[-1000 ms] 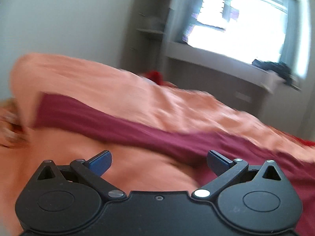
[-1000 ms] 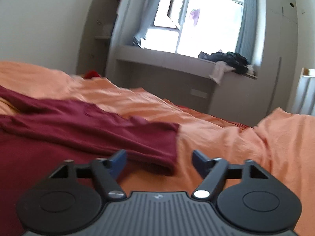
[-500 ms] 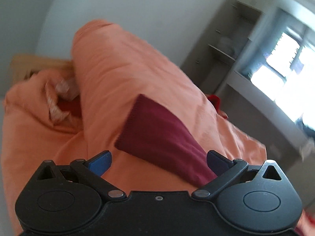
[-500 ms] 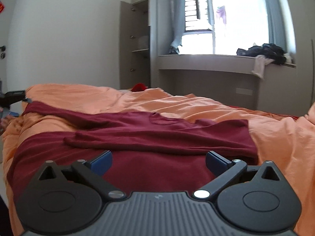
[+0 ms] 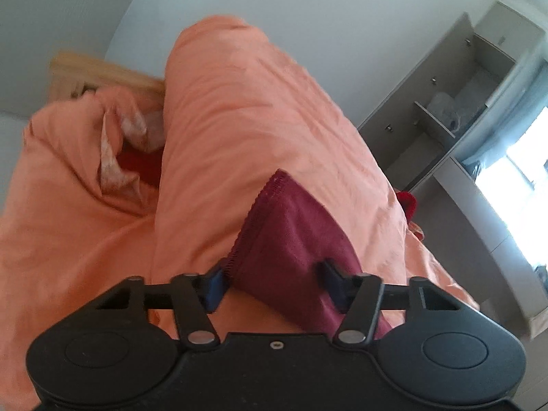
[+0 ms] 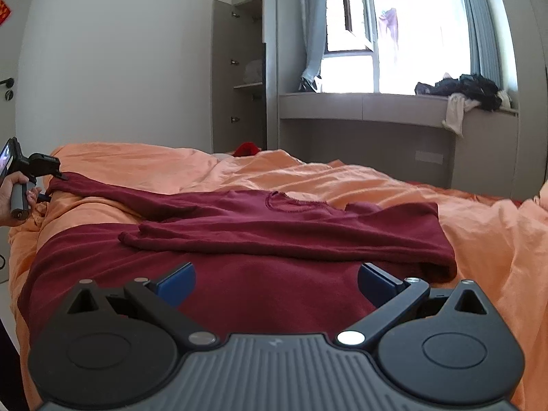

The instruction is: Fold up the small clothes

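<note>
Left tongs (image 5: 272,282) stood with the blue pads apart, the end of the maroon sleeve (image 5: 291,236) lying between them. The left pad (image 5: 215,282) sat at the sleeve's stitched hem; whether it touched the cloth could not be told. The right pad (image 5: 334,282) overlapped the maroon fabric. Not clamped: a wide gap remained between the pads. The near end of the sleeve was cut off behind the tongs' body.

Right tongs (image 6: 275,282) were wide apart, held low over the lower body of the maroon shirt (image 6: 260,239), gripping nothing. Whether the pads touched the fabric was unclear.

The shirt lay spread on the orange duvet (image 6: 376,179) of the bed. One sleeve was folded across the chest, with its cuff pointing left. The other sleeve ran out to the far left edge, where the left tongs (image 6: 41,167) and the person's hand (image 6: 12,195) met it. The shirt's hem was hidden under the right tongs' body, so its lower edge could not be seen.

In the left view the duvet rose in a long ridge; a bunched pillow (image 5: 133,137) and a wooden headboard (image 5: 102,73) showed beside it, both soft and blurred. A small red item (image 6: 246,149) lay at the far side of the bed, too small to identify. A dark pile of clothes (image 6: 462,92) sat on the window ledge.
</note>
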{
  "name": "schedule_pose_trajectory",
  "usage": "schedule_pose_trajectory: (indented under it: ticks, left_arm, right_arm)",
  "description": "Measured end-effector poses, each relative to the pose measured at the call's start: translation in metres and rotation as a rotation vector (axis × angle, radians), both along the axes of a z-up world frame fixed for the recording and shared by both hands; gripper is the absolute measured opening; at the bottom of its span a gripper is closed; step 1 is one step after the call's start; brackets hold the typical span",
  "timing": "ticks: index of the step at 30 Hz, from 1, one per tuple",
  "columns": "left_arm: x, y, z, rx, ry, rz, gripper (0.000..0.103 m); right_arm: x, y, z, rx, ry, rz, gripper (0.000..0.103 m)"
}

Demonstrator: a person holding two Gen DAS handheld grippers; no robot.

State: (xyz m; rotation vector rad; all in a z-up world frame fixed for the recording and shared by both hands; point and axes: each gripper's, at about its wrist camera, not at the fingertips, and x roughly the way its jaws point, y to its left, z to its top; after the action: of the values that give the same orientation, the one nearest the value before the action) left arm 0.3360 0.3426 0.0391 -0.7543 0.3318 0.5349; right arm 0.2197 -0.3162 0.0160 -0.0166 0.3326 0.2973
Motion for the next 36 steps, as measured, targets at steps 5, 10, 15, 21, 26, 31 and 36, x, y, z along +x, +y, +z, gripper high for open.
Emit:
schedule_pose_trajectory:
  ticks: [5, 10, 15, 21, 26, 31, 36]
  left_arm:
    - [0.008, -0.028, 0.020, 0.211, 0.061, -0.006, 0.021]
    - [0.006, -0.070, 0.056, 0.405, -0.035, -0.077, 0.017]
    - [-0.002, -0.136, 0.101, 0.588, -0.200, -0.256, 0.017]
    - [-0.024, -0.232, 0.126, 0.729, -0.346, -0.555, 0.017]
    - [-0.045, -0.304, 0.111, 0.757, -0.406, -0.772, 0.018]
    - [-0.064, -0.366, 0.076, 0.751, -0.390, -0.988, 0.018]
    - [-0.082, -0.403, 0.033, 0.765, -0.312, -1.178, 0.020]
  right_arm:
    - [-0.001, -0.008, -0.002, 0.026, 0.015, -0.024, 0.103]
    - [-0.005, -0.012, 0.000, 0.037, 0.010, -0.040, 0.103]
    - [-0.009, -0.012, 0.003, 0.034, -0.005, -0.044, 0.103]
    - [-0.015, -0.008, 0.007, 0.005, -0.035, -0.068, 0.103]
    - [-0.019, -0.009, 0.009, -0.040, -0.062, -0.118, 0.103]
    - [-0.021, -0.017, 0.006, -0.079, -0.082, -0.181, 0.103]
    - [-0.019, -0.033, 0.002, -0.062, -0.049, -0.235, 0.103]
